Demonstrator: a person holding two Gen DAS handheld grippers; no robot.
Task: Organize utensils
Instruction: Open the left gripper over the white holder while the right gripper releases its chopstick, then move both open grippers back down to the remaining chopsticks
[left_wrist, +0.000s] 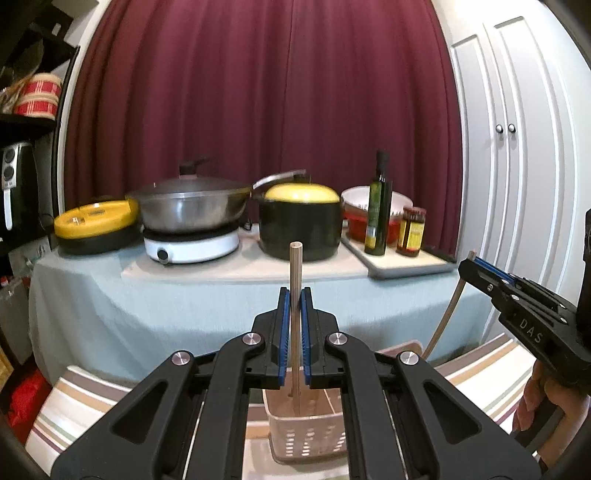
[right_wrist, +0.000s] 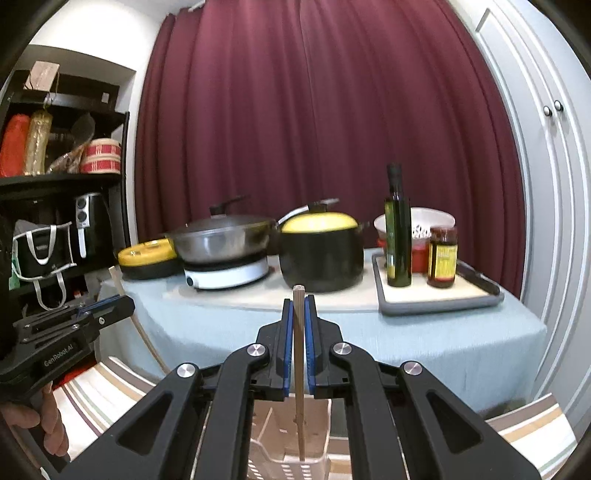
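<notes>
Now both grippers, left (left_wrist: 295, 295) and right (right_wrist: 299, 308), each clamp an upright wooden chopstick (left_wrist: 296, 269) (right_wrist: 298, 332), lower ends inside the near perforated basket (left_wrist: 308, 439).

L gripper (left_wrist: 295, 295), R gripper (right_wrist: 299, 306): fingers clamped.

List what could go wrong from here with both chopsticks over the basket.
1. Each gripper, left and right, pinches only one thin chopstick, so either could pivot or slip between the pads.
2. The sticks' lower ends hang in the slotted basket; a tip could catch a divider or slot and tip the light basket.
3. The grippers sit close side by side, so they might bump while lowering.
</notes>
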